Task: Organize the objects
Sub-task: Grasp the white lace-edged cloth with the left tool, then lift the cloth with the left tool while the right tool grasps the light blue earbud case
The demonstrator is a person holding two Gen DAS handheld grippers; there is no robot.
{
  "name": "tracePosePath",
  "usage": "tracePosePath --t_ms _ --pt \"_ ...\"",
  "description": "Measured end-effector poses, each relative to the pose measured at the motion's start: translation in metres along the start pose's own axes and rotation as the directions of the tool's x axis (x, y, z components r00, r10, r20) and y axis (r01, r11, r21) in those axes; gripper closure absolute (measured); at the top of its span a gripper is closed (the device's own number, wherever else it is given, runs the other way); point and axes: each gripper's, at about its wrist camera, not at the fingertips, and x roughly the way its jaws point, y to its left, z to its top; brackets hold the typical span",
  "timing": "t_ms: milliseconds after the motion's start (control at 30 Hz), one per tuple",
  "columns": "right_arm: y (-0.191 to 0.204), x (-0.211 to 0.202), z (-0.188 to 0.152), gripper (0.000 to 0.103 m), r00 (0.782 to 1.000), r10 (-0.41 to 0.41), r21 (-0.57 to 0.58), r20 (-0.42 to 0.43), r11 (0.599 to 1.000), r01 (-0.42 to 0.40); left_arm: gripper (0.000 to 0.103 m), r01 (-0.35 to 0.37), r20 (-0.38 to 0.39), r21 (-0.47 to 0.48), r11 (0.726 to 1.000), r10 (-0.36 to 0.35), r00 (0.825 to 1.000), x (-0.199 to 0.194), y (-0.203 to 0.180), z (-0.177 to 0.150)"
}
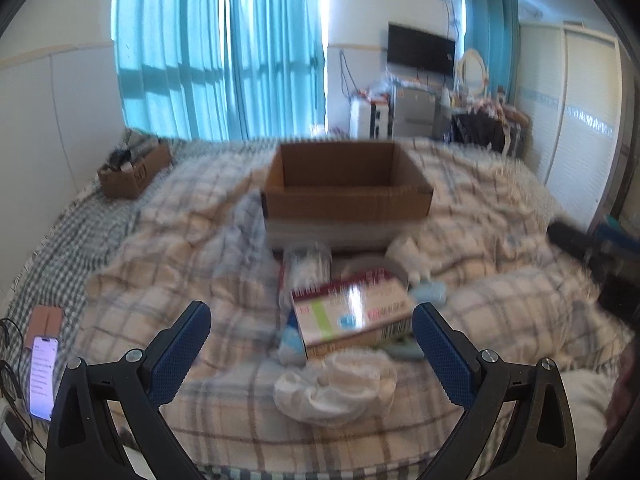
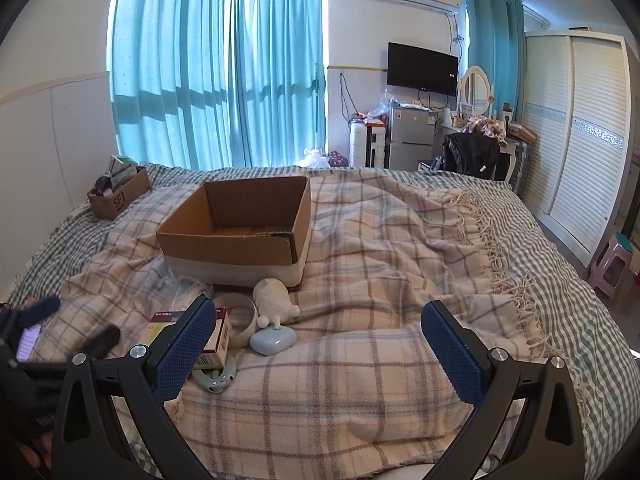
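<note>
An open cardboard box (image 1: pixel 348 196) (image 2: pixel 236 232) stands on the plaid blanket in the middle of the bed. In front of it lies a small pile: a medicine carton (image 1: pixel 352 314) (image 2: pixel 218 334), a clear tub of cotton swabs (image 1: pixel 306 270), a white crumpled bag (image 1: pixel 336 388), a white plush (image 2: pixel 274 298), a pale blue case (image 2: pixel 272 340) and a white ring (image 2: pixel 242 320). My left gripper (image 1: pixel 312 332) is open, its fingers on either side of the carton, a little short of it. My right gripper (image 2: pixel 320 332) is open over bare blanket, to the right of the pile.
A smaller cardboard box (image 1: pixel 134 172) (image 2: pixel 118 194) with odds and ends sits at the bed's far left. A lit phone (image 1: pixel 42 376) and cables lie at the left edge. A wardrobe (image 2: pixel 576 140), fridge (image 2: pixel 412 130) and a pink stool (image 2: pixel 614 264) stand beyond the bed.
</note>
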Motion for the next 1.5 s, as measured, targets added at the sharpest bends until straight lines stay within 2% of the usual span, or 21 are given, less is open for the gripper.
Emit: tracePosePath --t_ms 67,133,167,200,267,367,500,633,733,933,1167,1333,1500 --pt "-0.001 0.002 -0.001 0.0 1.0 0.0 0.003 -0.006 1.0 0.0 0.005 0.009 -0.063 0.014 1.0 -0.009 0.998 0.02 -0.006 -0.017" --pt "0.0 0.005 -0.002 0.0 1.0 -0.004 0.003 -0.012 1.0 0.004 0.015 0.028 -0.124 0.017 0.999 -0.026 0.992 0.038 -0.008 -0.033" --pt "0.001 0.006 -0.003 0.0 1.0 -0.005 0.001 -0.016 1.0 0.005 0.031 0.037 -0.149 0.016 0.999 -0.034 0.988 0.045 -0.009 -0.039" --pt "0.001 0.008 -0.003 0.0 1.0 -0.005 -0.001 -0.019 1.0 0.005 0.052 0.059 -0.173 0.013 0.998 -0.056 0.983 0.052 -0.009 -0.045" --pt "0.004 0.011 -0.006 0.0 1.0 -0.005 -0.01 -0.028 1.0 0.005 0.077 0.113 -0.192 0.011 0.994 -0.109 0.975 0.057 -0.009 -0.051" --pt "0.011 0.016 -0.009 0.0 0.999 0.006 -0.031 -0.036 1.0 -0.007 0.092 0.135 -0.137 -0.002 0.991 -0.134 0.981 0.042 -0.001 -0.043" --pt "0.018 0.029 -0.013 0.0 0.998 0.009 -0.052 -0.069 0.999 -0.012 0.092 0.135 -0.046 -0.032 0.99 -0.136 0.99 0.016 0.021 -0.016" --pt "0.017 0.048 -0.02 0.001 0.994 -0.025 -0.07 -0.111 0.997 0.018 0.092 0.067 -0.006 -0.035 0.997 -0.067 0.998 0.014 0.041 0.004" --pt "0.014 0.064 -0.024 0.005 0.989 -0.02 -0.067 -0.15 0.998 0.01 0.092 0.042 -0.024 -0.057 0.997 -0.044 0.999 0.03 0.054 0.011" --pt "0.02 0.101 -0.03 0.018 0.972 0.036 -0.101 -0.232 0.993 -0.061 0.092 0.022 -0.065 -0.091 0.996 -0.028 0.997 0.054 0.076 0.013" --pt "0.035 0.151 -0.041 0.029 0.934 0.071 -0.161 -0.35 0.978 -0.135 0.092 0.003 -0.107 -0.081 0.997 -0.012 0.994 0.08 0.083 0.01" --pt "0.043 0.177 -0.048 0.029 0.911 0.078 -0.211 -0.404 0.962 -0.176 0.092 -0.005 -0.146 -0.09 0.996 -0.008 0.989 0.1 0.086 0.005" --pt "0.043 0.198 -0.048 0.03 0.891 0.094 -0.198 -0.445 0.96 -0.2 0.092 0.0 -0.178 -0.1 0.995 -0.018 0.984 0.114 0.089 -0.001"
